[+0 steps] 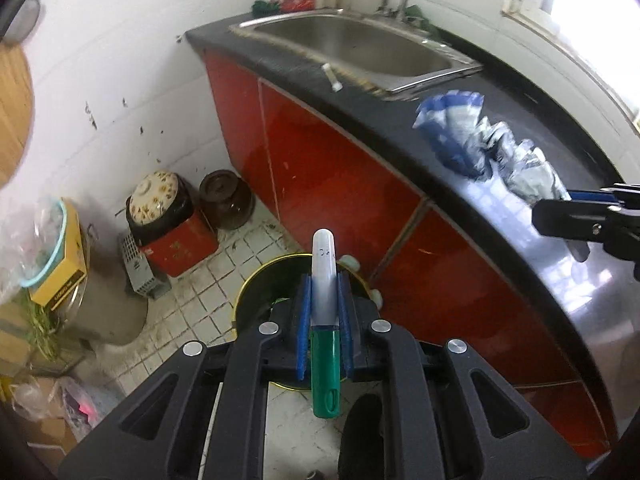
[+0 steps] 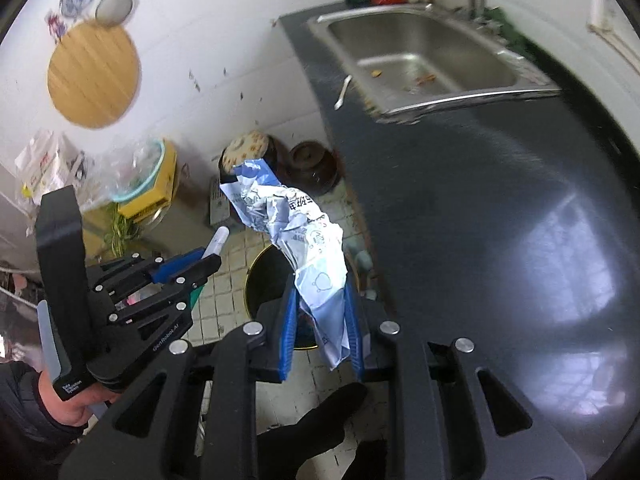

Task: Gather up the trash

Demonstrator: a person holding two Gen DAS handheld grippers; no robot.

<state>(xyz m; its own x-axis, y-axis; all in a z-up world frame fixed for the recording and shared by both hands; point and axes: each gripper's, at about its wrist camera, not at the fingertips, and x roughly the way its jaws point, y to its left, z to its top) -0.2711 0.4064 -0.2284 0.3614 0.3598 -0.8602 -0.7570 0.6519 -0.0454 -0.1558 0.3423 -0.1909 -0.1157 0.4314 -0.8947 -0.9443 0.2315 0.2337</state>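
Observation:
My left gripper [image 1: 325, 300] is shut on a white marker with a green cap [image 1: 325, 332], held above a black round trash bin with a yellow rim [image 1: 256, 284] on the tiled floor. My right gripper [image 2: 320, 312] is shut on a crumpled blue and white wrapper [image 2: 296, 224], held over the same bin [image 2: 264, 276] beside the counter edge. The wrapper [image 1: 472, 140] and right gripper [image 1: 576, 208] show at the right of the left wrist view. The left gripper [image 2: 200, 264] with the marker [image 2: 216, 242] shows at the left of the right wrist view.
A black counter [image 2: 460, 200] with a steel sink [image 2: 420, 60] runs above red cabinets [image 1: 328, 168]. A small white item [image 2: 344, 92] lies by the sink. Jars [image 1: 226, 198], a red box [image 1: 180, 246] and a yellow box [image 1: 66, 276] stand on the floor by the wall.

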